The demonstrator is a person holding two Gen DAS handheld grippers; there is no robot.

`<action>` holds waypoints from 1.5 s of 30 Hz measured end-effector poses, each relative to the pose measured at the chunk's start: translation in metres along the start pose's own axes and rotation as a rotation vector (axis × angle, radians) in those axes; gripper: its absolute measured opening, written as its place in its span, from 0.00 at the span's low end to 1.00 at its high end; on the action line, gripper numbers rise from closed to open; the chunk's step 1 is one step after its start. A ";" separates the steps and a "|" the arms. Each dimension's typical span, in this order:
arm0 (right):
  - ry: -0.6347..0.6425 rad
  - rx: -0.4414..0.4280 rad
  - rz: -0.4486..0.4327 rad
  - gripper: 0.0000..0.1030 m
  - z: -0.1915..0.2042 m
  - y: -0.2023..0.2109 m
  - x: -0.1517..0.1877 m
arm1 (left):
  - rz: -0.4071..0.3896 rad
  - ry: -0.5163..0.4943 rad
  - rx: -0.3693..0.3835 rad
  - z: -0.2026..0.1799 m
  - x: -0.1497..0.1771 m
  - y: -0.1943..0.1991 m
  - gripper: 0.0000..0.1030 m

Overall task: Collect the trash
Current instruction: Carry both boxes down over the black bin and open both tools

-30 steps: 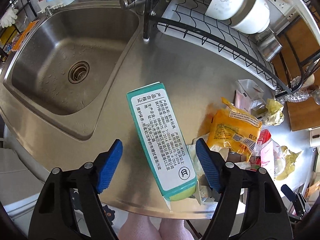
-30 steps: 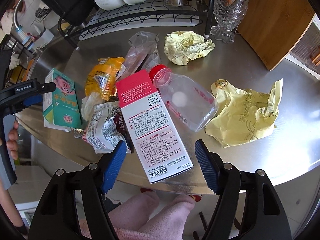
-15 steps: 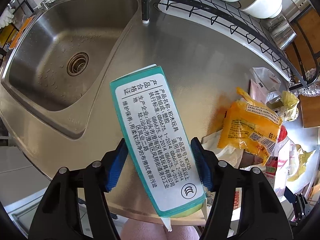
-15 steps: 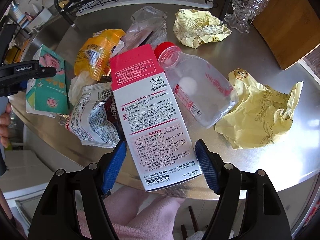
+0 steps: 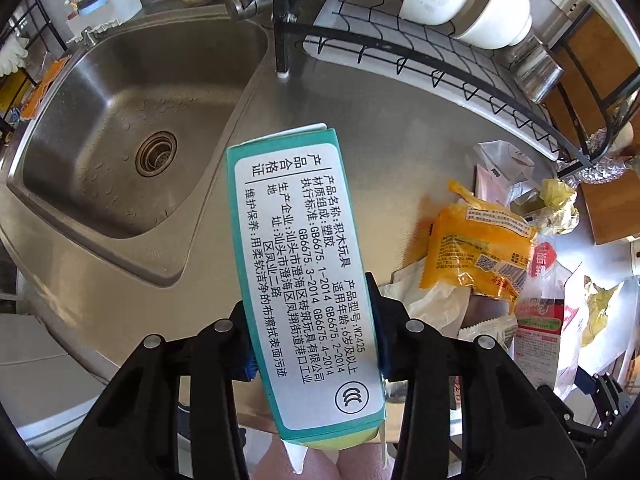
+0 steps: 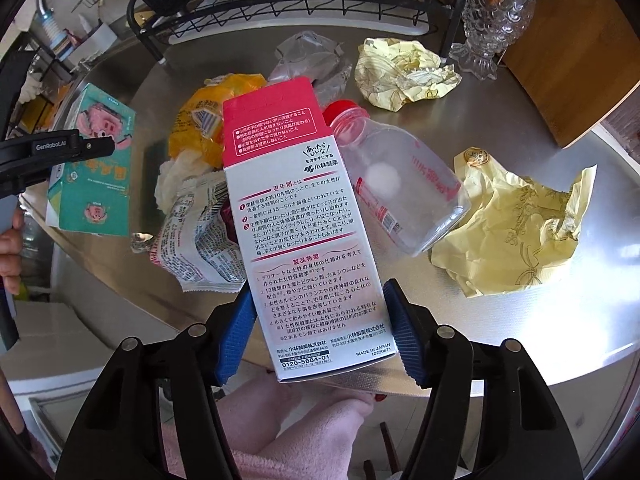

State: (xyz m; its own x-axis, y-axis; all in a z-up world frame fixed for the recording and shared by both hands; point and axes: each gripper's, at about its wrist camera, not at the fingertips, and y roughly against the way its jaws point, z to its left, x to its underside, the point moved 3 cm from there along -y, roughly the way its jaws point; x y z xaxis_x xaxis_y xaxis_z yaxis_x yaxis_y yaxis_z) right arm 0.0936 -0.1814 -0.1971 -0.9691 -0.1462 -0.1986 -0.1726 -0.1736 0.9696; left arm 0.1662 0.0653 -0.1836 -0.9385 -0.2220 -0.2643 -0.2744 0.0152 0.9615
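Trash is filling both claws. In the left wrist view, the left gripper (image 5: 314,344), whose jaws have just been closing, is clamping its blue pads on the sides of a teal toy box (image 5: 304,276), which is standing in the lower centre of the frame with its white label facing the camera. Beyond it, the steel sink (image 5: 120,140) is taking up the upper left, and an orange snack wrapper (image 5: 480,248) is lying at centre right on the steel counter (image 5: 400,140).

In the right wrist view, the right gripper (image 6: 318,328), jaws also just closing, is pressing its pads against a red-and-white medicine box (image 6: 304,232) in the centre. Just right of that box, a clear bottle with a red cap (image 6: 400,184) is lying on its side. Further right, crumpled yellow paper (image 6: 516,232) is resting, with a crumpled silver wrapper (image 6: 200,232) at centre left.
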 end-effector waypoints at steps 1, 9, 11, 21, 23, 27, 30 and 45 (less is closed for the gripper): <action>0.000 -0.003 -0.014 0.62 0.000 0.007 0.000 | -0.020 -0.014 -0.003 -0.002 0.002 0.008 0.39; 0.005 -0.017 -0.126 0.62 0.009 0.062 0.011 | -0.171 -0.125 0.025 -0.004 0.029 0.087 0.38; 0.015 -0.022 -0.154 0.62 0.017 0.074 0.016 | -0.205 -0.161 0.035 -0.006 0.042 0.106 0.38; 0.036 -0.094 -0.227 0.62 0.035 0.113 0.074 | -0.306 -0.343 0.085 -0.013 0.144 0.157 0.38; 0.042 -0.114 -0.211 0.62 0.039 0.111 0.091 | -0.294 -0.370 0.103 -0.010 0.163 0.154 0.38; 0.052 -0.146 -0.153 0.62 0.046 0.090 0.121 | -0.253 -0.394 0.111 0.000 0.196 0.133 0.38; 0.048 -0.169 -0.099 0.62 0.052 0.066 0.143 | -0.202 -0.379 0.124 0.009 0.216 0.106 0.38; 0.027 -0.152 0.163 0.63 0.081 -0.107 0.201 | 0.038 -0.340 0.139 0.043 0.286 -0.077 0.38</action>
State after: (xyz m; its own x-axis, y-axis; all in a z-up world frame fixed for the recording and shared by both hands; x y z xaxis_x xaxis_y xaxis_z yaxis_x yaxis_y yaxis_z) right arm -0.0966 -0.1134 -0.3296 -0.9765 -0.2101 -0.0472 0.0161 -0.2898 0.9569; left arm -0.0905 0.0423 -0.3362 -0.9581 0.1178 -0.2610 -0.2419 0.1548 0.9579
